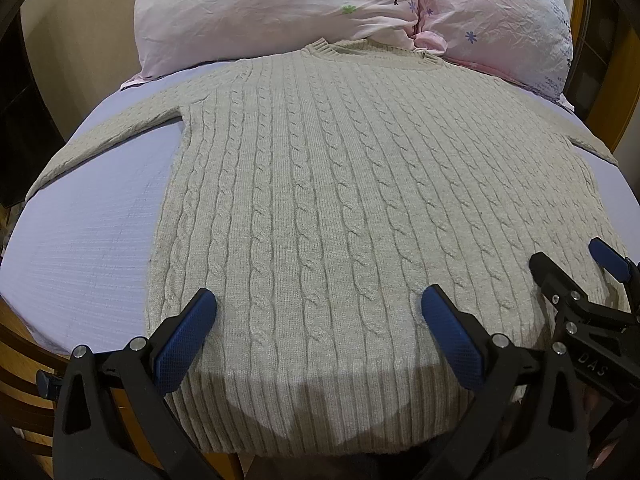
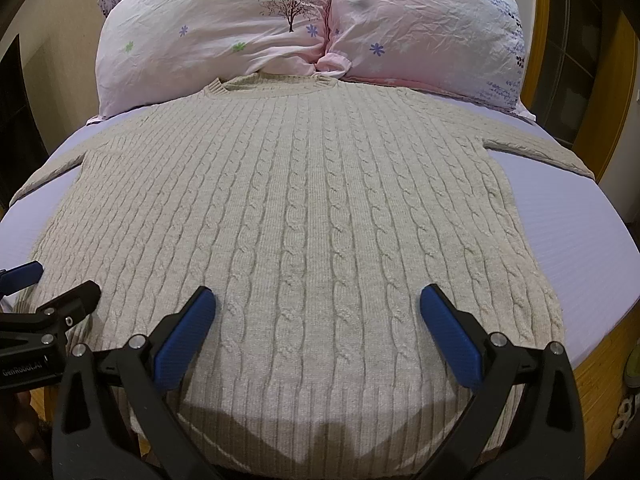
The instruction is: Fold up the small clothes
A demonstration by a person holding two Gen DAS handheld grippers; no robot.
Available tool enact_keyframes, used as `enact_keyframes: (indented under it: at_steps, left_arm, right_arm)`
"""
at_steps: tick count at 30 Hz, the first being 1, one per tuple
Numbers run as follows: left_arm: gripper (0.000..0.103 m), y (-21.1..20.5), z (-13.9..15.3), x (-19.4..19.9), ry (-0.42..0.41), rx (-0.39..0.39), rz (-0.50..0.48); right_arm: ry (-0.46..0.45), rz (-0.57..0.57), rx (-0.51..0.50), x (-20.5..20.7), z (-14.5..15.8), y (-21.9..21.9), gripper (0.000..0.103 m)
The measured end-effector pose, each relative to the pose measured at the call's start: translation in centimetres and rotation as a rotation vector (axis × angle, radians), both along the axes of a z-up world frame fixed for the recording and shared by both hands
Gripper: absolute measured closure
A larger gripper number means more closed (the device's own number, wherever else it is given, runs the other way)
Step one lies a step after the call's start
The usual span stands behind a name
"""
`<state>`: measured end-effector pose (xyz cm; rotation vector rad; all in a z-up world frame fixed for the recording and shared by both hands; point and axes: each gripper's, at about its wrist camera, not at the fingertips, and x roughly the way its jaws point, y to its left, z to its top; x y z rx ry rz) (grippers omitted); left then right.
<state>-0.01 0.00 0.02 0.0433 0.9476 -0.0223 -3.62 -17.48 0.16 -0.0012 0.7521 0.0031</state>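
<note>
A beige cable-knit sweater (image 1: pixel 320 184) lies flat on a lavender bed sheet (image 1: pixel 88 232), collar toward the pillows and ribbed hem toward me. Both sleeves spread out sideways. My left gripper (image 1: pixel 318 304) is open and empty, hovering over the hem's left half. My right gripper (image 2: pixel 318 302) is open and empty over the hem's right half; the sweater (image 2: pixel 304 200) fills that view. The right gripper (image 1: pixel 568 264) shows at the right edge of the left wrist view, and the left gripper (image 2: pixel 60 280) shows at the left edge of the right wrist view.
Two pink floral pillows (image 1: pixel 280 8) (image 2: pixel 420 28) stand against the head of the bed, just beyond the collar. Bare sheet (image 2: pixel 580 248) lies on both sides of the sweater. A wooden bed frame (image 2: pixel 600 364) edges the mattress. Shoes (image 2: pixel 632 364) lie on the floor at right.
</note>
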Motion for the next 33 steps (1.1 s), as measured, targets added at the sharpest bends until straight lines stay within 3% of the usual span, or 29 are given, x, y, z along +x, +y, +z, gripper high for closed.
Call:
enact_keyframes:
  at_steps: [33]
  left_arm:
    - [0.001, 0.0, 0.01, -0.01, -0.004, 0.0, 0.0]
  right_arm:
    - [-0.008, 0.0, 0.0, -0.11, 0.03, -0.09, 0.002]
